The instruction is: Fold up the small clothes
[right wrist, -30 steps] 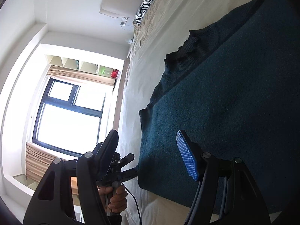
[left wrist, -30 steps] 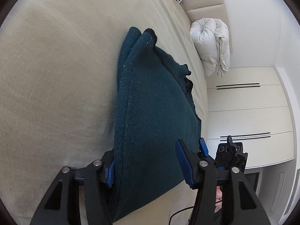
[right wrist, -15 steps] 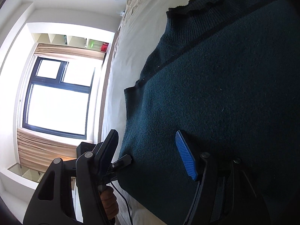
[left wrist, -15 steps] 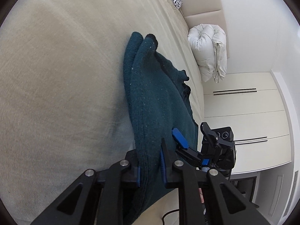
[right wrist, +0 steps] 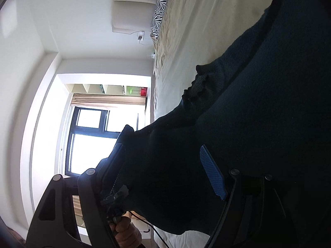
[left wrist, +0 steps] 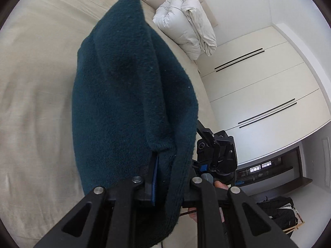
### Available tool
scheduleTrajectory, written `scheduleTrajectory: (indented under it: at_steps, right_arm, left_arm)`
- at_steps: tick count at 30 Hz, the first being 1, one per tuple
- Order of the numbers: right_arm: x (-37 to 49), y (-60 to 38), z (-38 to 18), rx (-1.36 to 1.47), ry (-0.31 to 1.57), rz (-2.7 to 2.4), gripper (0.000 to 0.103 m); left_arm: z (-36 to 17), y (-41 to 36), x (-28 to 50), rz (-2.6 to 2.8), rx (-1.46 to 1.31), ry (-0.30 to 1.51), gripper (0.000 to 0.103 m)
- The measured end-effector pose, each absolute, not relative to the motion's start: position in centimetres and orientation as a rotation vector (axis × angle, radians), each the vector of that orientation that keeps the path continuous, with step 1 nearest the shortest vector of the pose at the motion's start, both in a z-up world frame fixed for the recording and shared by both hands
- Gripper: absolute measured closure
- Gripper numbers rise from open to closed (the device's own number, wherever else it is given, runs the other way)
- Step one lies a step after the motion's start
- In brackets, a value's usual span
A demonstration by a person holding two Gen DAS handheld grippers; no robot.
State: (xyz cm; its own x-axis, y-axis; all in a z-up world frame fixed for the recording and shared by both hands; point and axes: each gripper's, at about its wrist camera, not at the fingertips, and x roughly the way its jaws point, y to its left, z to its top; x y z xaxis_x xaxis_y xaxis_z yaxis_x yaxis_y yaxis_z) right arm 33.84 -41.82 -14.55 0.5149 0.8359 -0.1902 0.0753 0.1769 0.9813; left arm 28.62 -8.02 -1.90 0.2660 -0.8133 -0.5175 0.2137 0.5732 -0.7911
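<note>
Left hand-held gripper point(left wrist: 165, 177) clamped on dark teal sweater point(left wrist: 132, 95), lifted above beige bed point(left wrist: 35, 95). Right hand-held gripper point(right wrist: 165, 171) spread wide around sweater edge, seemingly not pinching.

the sweater point(left wrist: 132, 95) pinched between the jaws of the left gripper point(left wrist: 165, 183) is a dark teal knit, fuzzy and matt, with a ribbed hem. the gripper's arms are matt black plastic with bright metal screws; its pads point(left wrist: 154, 177) are blue with a ridged texture. beyond the jaws, the bedsheet point(left wrist: 37, 78) is smooth beige cloth and the duvet point(left wrist: 186, 26) puffy white fabric.
</note>
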Motion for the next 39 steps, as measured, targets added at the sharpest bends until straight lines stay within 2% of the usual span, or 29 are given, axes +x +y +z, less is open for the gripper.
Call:
scheduleTrajectory:
  at_steps: [3,4,5,6,7,8,10,13,19,22,24,25,26,28,35,39]
  right_arm:
    - [33.5,-45.5,-14.5,1.311,0.898,0.617,0.023]
    - [33.7,-46.6,-14.5,1.321,0.906,0.608,0.023]
    - [33.7,-47.6,-15.0,1.337,0.916,0.601,0.023]
    - [33.5,-48.5,-15.5,1.353,0.923,0.589,0.023]
    - [33.2,-49.5,-16.0,1.36,0.937,0.558,0.022]
    - [32.9,-50.2,-16.5,1.365,0.946,0.54,0.022]
    - [32.6,-51.1,-17.0,1.383,0.939,0.562,0.023]
    - [32.7,-51.5,-16.5,1.324,0.962,0.552,0.023]
    - [33.8,-48.8,-14.5,1.042,1.107,0.495,0.023]
    - [34.8,-47.5,-14.3,0.962,1.164,0.438,0.032]
    - [35.5,-47.0,-14.2,0.925,1.18,0.403,0.048]
    - [35.9,-47.1,-14.3,0.914,1.195,0.388,0.068]
    - [36.2,-47.2,-14.4,0.903,1.209,0.364,0.081]
    - [36.5,-47.4,-14.1,0.858,1.218,0.353,0.09]
    - [35.6,-48.8,-10.1,0.773,1.172,0.398,0.091]
    - [35.9,-52.7,-10.0,0.758,1.189,0.331,0.091]
  left_arm:
    - [-4.0,-14.7,28.8,-0.837,-0.606,1.133,0.085]
    - [-5.2,-16.3,28.9,-0.849,-0.596,1.16,0.08]
    - [-6.3,-17.5,29.0,-0.857,-0.593,1.192,0.069]
    - [-7.0,-18.1,28.8,-0.871,-0.597,1.212,0.065]
    - [-7.1,-18.1,28.3,-0.89,-0.606,1.202,0.061]
    - [-6.7,-17.7,27.7,-0.912,-0.608,1.175,0.052]
    - [-5.7,-16.3,26.9,-0.922,-0.593,1.122,0.043]
    - [-4.7,-13.7,26.7,-0.89,-0.589,1.08,0.043]
    - [-6.3,-9.0,27.4,-0.808,-0.626,1.083,0.043]
    - [-7.0,-8.9,27.5,-0.807,-0.632,1.094,0.043]
    - [-7.2,-8.8,27.3,-0.808,-0.623,1.096,0.043]
    - [-7.2,-9.2,27.2,-0.808,-0.618,1.095,0.043]
    - [-7.2,-9.4,27.1,-0.81,-0.615,1.095,0.043]
    - [-7.2,-9.8,27.1,-0.81,-0.61,1.095,0.043]
    - [-6.9,-10.4,27.0,-0.819,-0.576,1.076,0.041]
    - [-6.8,-11.4,26.9,-0.827,-0.544,1.071,0.04]
